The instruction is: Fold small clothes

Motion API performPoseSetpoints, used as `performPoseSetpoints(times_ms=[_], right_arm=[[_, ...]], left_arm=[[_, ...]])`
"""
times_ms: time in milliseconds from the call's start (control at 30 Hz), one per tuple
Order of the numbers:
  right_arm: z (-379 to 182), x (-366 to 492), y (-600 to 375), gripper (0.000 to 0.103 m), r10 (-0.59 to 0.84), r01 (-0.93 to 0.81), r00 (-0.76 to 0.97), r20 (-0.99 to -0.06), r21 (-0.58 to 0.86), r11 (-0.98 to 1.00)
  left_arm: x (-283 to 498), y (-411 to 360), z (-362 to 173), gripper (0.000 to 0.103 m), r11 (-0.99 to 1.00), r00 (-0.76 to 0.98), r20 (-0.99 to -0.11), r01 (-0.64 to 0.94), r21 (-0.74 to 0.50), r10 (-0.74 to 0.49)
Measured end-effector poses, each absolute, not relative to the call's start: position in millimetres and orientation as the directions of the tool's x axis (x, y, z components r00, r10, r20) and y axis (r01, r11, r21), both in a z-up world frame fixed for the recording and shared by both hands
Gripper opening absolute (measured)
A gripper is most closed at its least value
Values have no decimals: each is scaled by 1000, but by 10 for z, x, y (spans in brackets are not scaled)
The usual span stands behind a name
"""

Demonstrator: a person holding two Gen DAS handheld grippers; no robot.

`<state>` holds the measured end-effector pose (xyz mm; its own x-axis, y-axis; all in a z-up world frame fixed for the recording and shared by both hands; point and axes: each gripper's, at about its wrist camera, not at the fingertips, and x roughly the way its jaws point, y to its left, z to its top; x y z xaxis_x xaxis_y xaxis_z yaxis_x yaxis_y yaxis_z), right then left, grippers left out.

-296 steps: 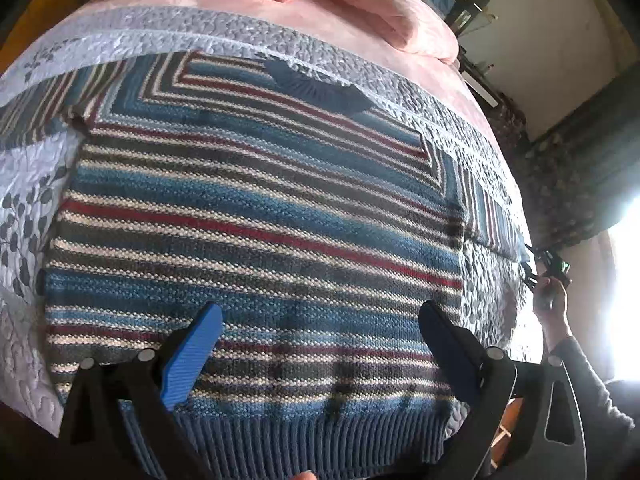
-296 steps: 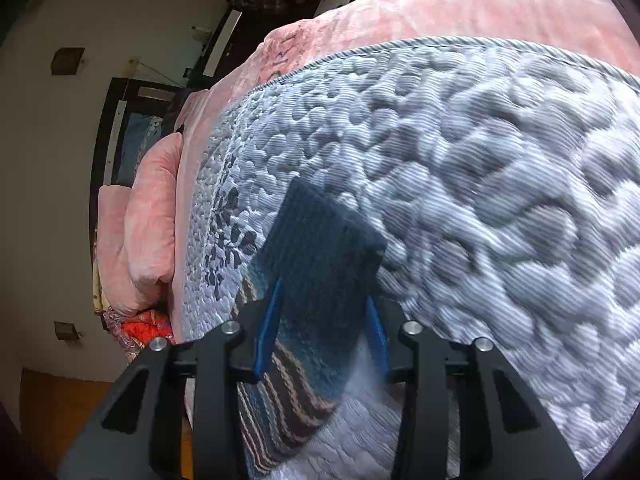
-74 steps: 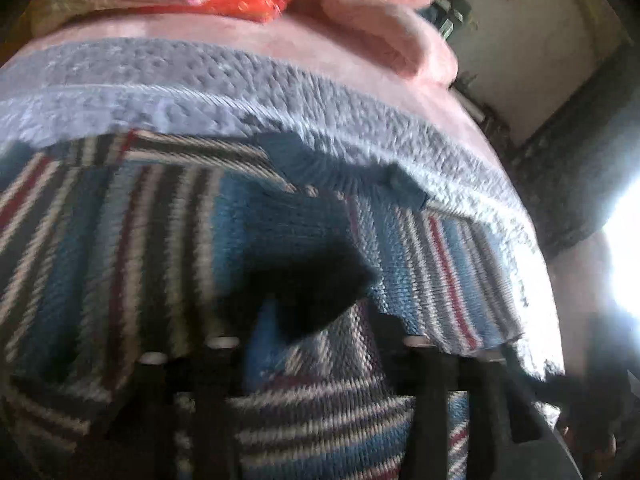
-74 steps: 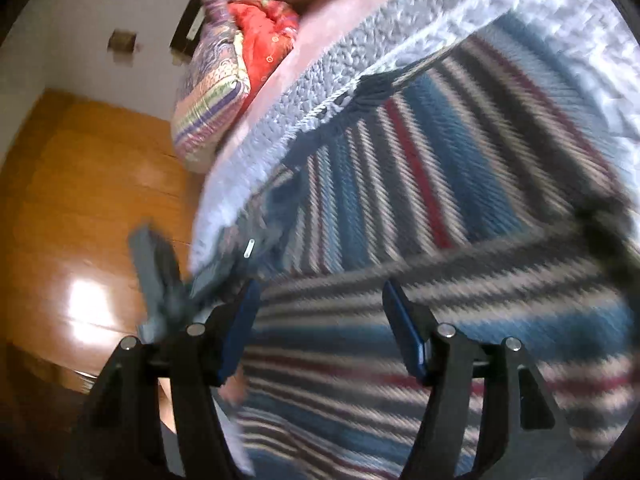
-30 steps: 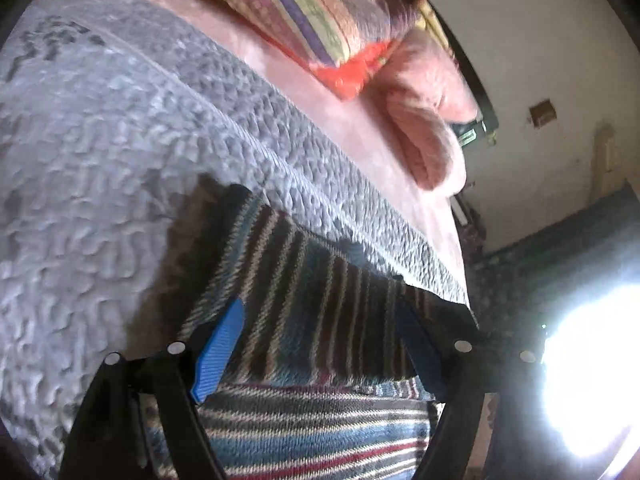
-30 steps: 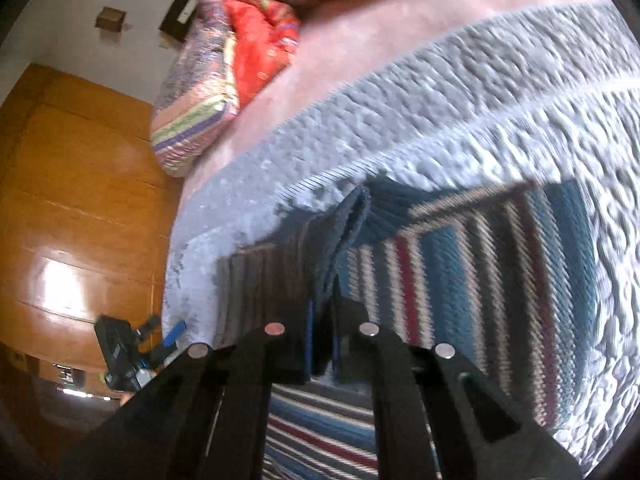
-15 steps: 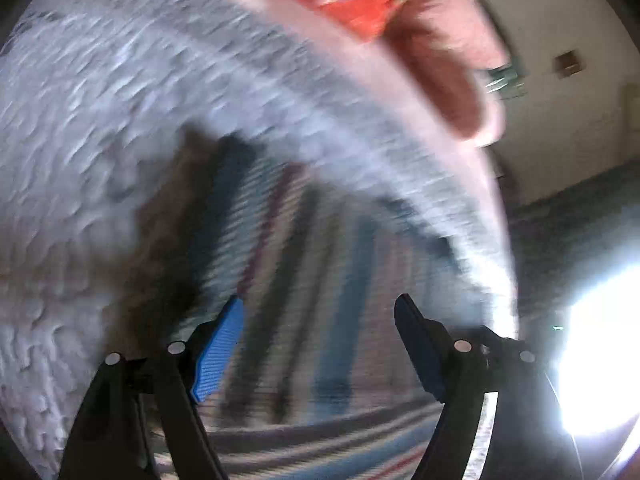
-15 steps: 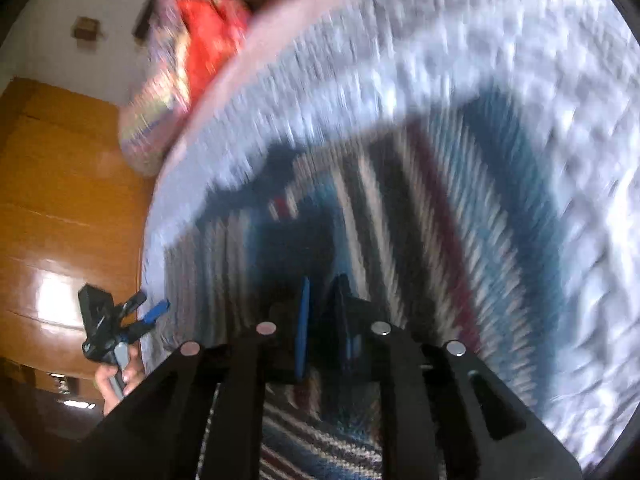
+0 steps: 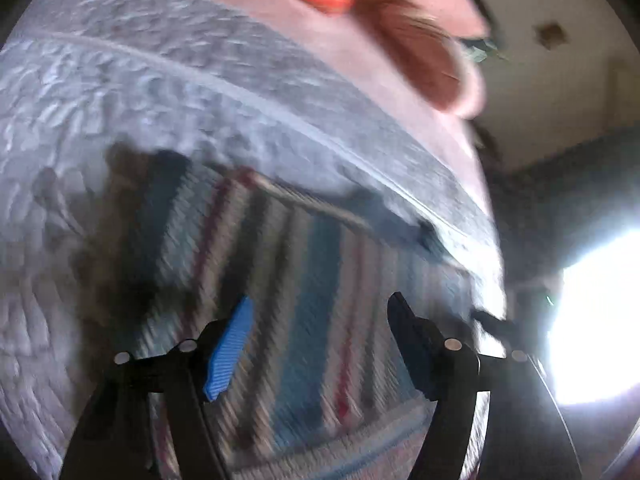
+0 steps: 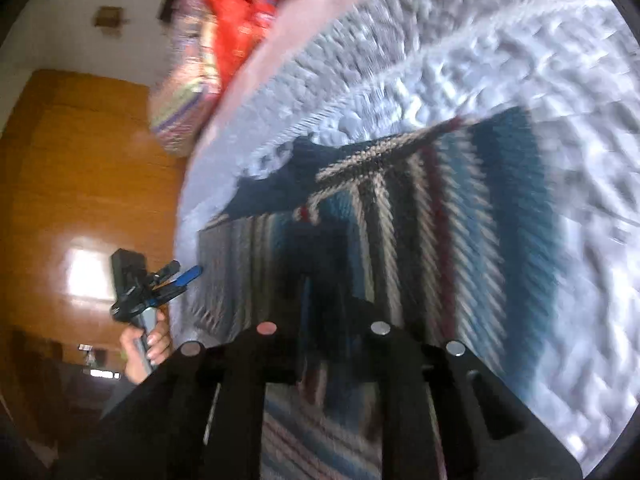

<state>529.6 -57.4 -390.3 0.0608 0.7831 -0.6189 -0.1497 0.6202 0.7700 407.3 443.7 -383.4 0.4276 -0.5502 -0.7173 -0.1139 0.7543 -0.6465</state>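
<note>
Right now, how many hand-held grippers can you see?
2: the left hand-held gripper open above the striped sweater, and the right hand-held gripper over its folded part.

Left gripper point(image 9: 320, 332) with jaws spread wide, empty; right gripper point(image 10: 324, 312) with jaws pressed close together.

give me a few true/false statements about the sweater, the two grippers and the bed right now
1. The left gripper is open, holding nothing. True.
2. The sweater is plain red. False: it is striped in blue, dark, cream and red.
3. The right gripper has its fingers close together with sweater fabric between them. True.
4. The sweater lies on a wooden floor. False: it lies on a grey quilt.
5. A red pillow sits at the far end of the bed. True.
</note>
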Motion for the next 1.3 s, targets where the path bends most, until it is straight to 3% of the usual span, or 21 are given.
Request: performPoseSetpoints(times_ms=[67,133,167,200,267,300,367,433,467,500,567,700,767,900,1133,1300], right_arm=[[-3878,5113,-863,14,786,-146,78,-613,773,618],[-4004,5040,-1004,14,781,-105,81,-619,774,624],[-4091,5004,-1023,13,766,-89,75,-638,761,642],[-4198,4967,-1008,5,742,-79,62,-668,737,671],[-4272,4925,-1025,0,726,-73,71,-684,722,688],[-4220,4907,-1059,8,749,-53,85,-658,747,662],[-4072,4825,-1038,12,783,-78,108,-612,780,621],[-4054,4751,-1006,13,790,-88,102,-605,785,613],[-4136,4724,-988,11,768,-75,91,-634,764,640],[-4218,4717,-962,1,750,-55,81,-656,749,661],[-4273,4694,-984,0,737,-27,91,-670,738,675],[-3798,4389,-1071,31,757,-62,125,-641,757,651],[-3648,4125,-1123,35,761,-75,105,-640,758,648],[-3543,3349,-1375,56,730,-46,60,-681,729,683],[-3776,2300,-1758,60,684,97,11,-729,682,725],[-3924,1793,-1785,60,719,184,-17,-695,704,686]], left_arm=[[3883,4356,-3852,70,748,394,-703,-54,-661,-592],[3783,4308,-4041,69,780,349,-748,-72,-622,-564],[3763,4298,-4134,62,796,338,-767,-78,-600,-545],[3746,4283,-4181,60,815,342,-781,-68,-575,-522],[3751,4304,-4143,59,805,356,-775,-94,-585,-522],[3719,4308,-4095,59,793,366,-765,-105,-600,-530],[3651,4275,-3961,61,767,377,-727,-64,-639,-574],[3578,4224,-3965,66,813,359,-767,-34,-581,-532],[3591,4212,-4035,66,833,339,-794,-48,-551,-506],[3605,4210,-4099,66,843,320,-811,-67,-534,-489],[3531,4273,-4096,66,823,329,-801,-106,-557,-500],[3127,4289,-3778,73,777,336,-761,-118,-618,-555],[2692,4309,-3648,77,773,327,-759,-116,-624,-563],[1693,4448,-3631,79,766,296,-784,-205,-610,-545],[648,4519,-4074,80,722,176,-821,-400,-564,-543],[459,4447,-4070,85,643,221,-764,-430,-634,-606]])
